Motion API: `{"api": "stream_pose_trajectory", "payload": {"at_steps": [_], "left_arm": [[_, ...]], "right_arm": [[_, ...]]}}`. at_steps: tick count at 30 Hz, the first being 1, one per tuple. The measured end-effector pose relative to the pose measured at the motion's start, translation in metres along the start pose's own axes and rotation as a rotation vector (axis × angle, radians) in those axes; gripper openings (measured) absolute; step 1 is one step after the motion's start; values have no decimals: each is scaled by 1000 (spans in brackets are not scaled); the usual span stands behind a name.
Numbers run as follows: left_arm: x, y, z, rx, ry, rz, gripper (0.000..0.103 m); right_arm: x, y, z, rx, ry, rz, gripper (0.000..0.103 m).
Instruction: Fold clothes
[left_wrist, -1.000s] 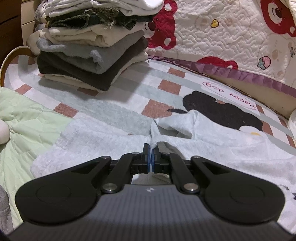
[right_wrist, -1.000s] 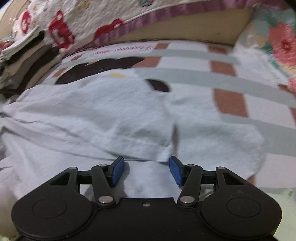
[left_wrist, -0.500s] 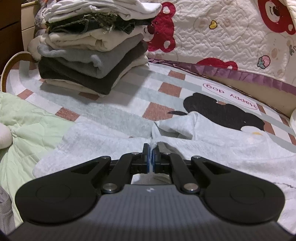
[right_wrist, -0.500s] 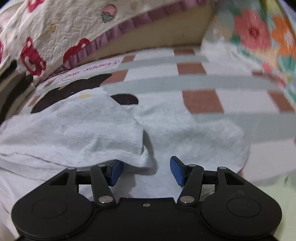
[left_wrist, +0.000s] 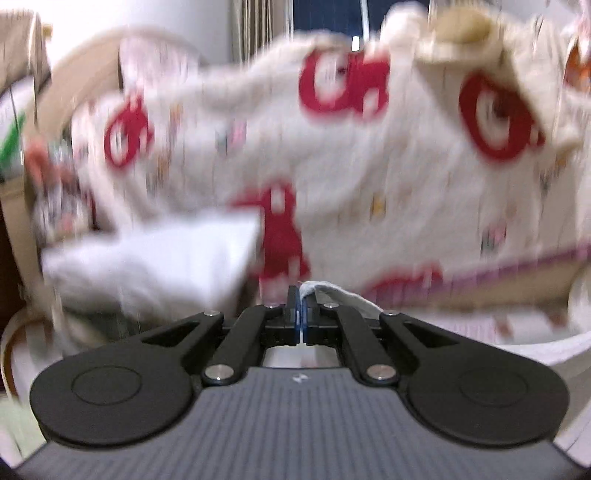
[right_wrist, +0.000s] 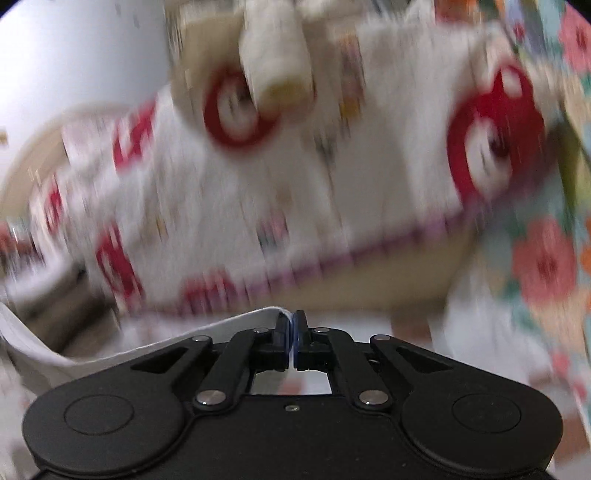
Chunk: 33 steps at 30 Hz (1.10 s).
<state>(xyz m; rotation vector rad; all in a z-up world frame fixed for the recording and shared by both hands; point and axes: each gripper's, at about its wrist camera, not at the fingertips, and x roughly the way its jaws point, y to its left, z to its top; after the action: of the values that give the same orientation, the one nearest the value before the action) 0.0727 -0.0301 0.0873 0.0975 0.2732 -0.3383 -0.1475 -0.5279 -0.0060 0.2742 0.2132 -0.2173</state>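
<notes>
So, left gripper (left_wrist: 300, 295): pinched tight on a bit of the white garment (left_wrist: 345, 295), the cloth pokes up between my fingertips and trails off to the right.
Right gripper (right_wrist: 293, 325): clamped too, on another edge of the same white garment (right_wrist: 207, 332), which droops away to the left in a band.
Garment position: hanging from both my grippers, up off the bed, one end in each.
Background: quilt with red bears (left_wrist: 369, 166) fills most of both views, purple trim (right_wrist: 388, 247) along its lower edge.
Left view extra: a white folded thing (left_wrist: 155, 254) on the left, too smeared to say more.
Right view extra: floral fabric (right_wrist: 543, 266) down the right side.
Sharpness: everything past my fingers is badly blurred.
</notes>
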Motion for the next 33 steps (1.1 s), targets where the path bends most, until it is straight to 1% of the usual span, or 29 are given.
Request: {"api": "stream_pose_trajectory", "payload": {"at_steps": [3,5,7,8,9,10,11,12,13,14,15,17,18,19,20,22,23,25,26,32,33], "left_arm": [[-18,5,26,-4,-89,23,1],[-31,13,26,-29,-97,34,1],[-41,22,12,-40,-46,28,1],[-46,26,5,-45,-19,24,1],[-51,30,-4,-45,20,14,1],[-56,33,-14,-45,61,2,1],[-63,37,-25,-41,104,-11,1],[-72,39,-33,-35,130,-18,1],[-81,41,-40,-28,154,-24,1],[-91,43,-46,-23,170,-26,1],[-105,46,-50,-19,176,-26,1],[-124,50,-57,17,189,-11,1],[-123,47,-67,77,231,11,1],[-122,44,-78,143,280,35,1],[-116,42,-92,181,322,45,1],[-100,48,-114,163,413,10,1],[-88,45,-118,194,436,-1,1],[-62,40,-123,269,477,-19,1],[-38,34,-116,282,467,-11,1],[115,0,-59,336,380,51,1],[140,-6,-49,344,365,61,1]], "right_arm": [[-17,21,37,-57,-94,18,1],[-36,33,49,-81,-152,31,1],[-60,42,50,-73,-189,51,1],[-68,43,49,-57,-186,73,1],[-75,42,45,-25,-161,106,1],[-79,39,39,26,-122,147,1],[-83,38,32,56,-85,168,1],[-87,37,24,83,-49,186,1],[-92,39,19,72,-28,180,1],[-100,40,17,60,-28,171,1],[-106,40,13,72,-30,180,1],[-115,38,7,100,-33,204,1],[-120,38,4,114,-35,216,2],[-115,42,-8,98,30,213,1],[-110,46,-20,78,105,208,1],[-95,49,-42,69,193,200,1],[-88,46,-48,95,225,212,1],[-59,42,-53,86,301,226,1],[-45,40,-55,78,340,232,1],[113,22,-7,-102,425,94,1],[137,18,11,-108,400,52,1]]}}
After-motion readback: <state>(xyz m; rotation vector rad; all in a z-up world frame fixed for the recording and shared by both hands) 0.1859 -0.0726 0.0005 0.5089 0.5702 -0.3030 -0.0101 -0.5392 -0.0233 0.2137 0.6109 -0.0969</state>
